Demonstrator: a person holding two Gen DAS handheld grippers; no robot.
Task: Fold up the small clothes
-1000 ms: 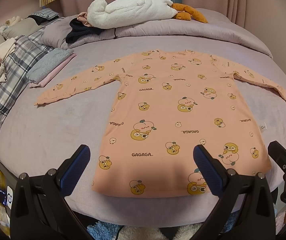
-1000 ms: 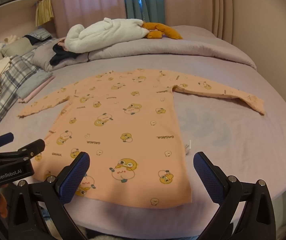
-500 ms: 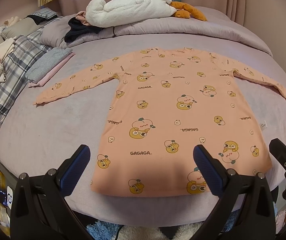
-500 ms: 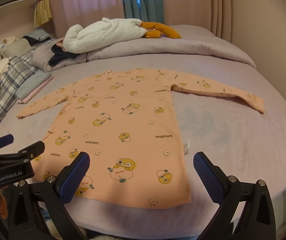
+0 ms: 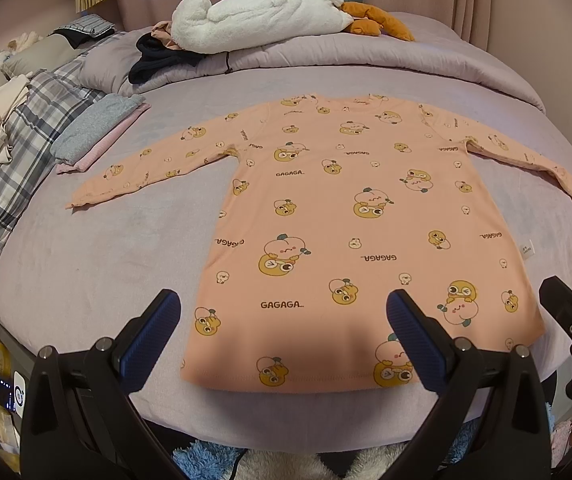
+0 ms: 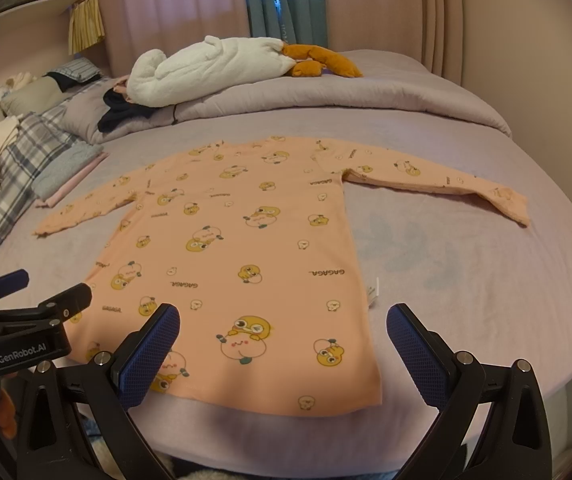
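Shirt [image 5: 350,216] lies flat on the bed [image 5: 85,272], peach with yellow cartoon prints and "GAGAGA" lettering. Hem runs along the bed's near edge, neck points toward the far side. Both sleeves are spread out straight, one toward the bed's left edge, one toward the right. A small white tag [image 6: 372,290] sticks out at the shirt's right side seam.

My left claw [image 5: 281,334] hovers over the hem's left part, fingers spread wide, nothing between the blue pads [image 5: 147,340]. The hem's left corner sits between them in the left view. My right claw [image 6: 281,338] hovers over the hem's right part, also spread wide and empty; the right hem corner sits between its fingers. Whether either claw touches the cloth I cannot tell from these angles; they look to be just above it.

Each claw shows at the edge of the other's view: the two are side by side along the near edge.

Far side of the bed: rolled duvet [image 5: 366,52] with a white plush [image 5: 257,16], an orange plush [image 5: 374,24] and dark clothes [image 5: 157,56] on it. Left edge: plaid blanket [image 5: 17,148] and a folded stack [image 5: 93,136], grey over pink, near the left sleeve's cuff but apart from it.
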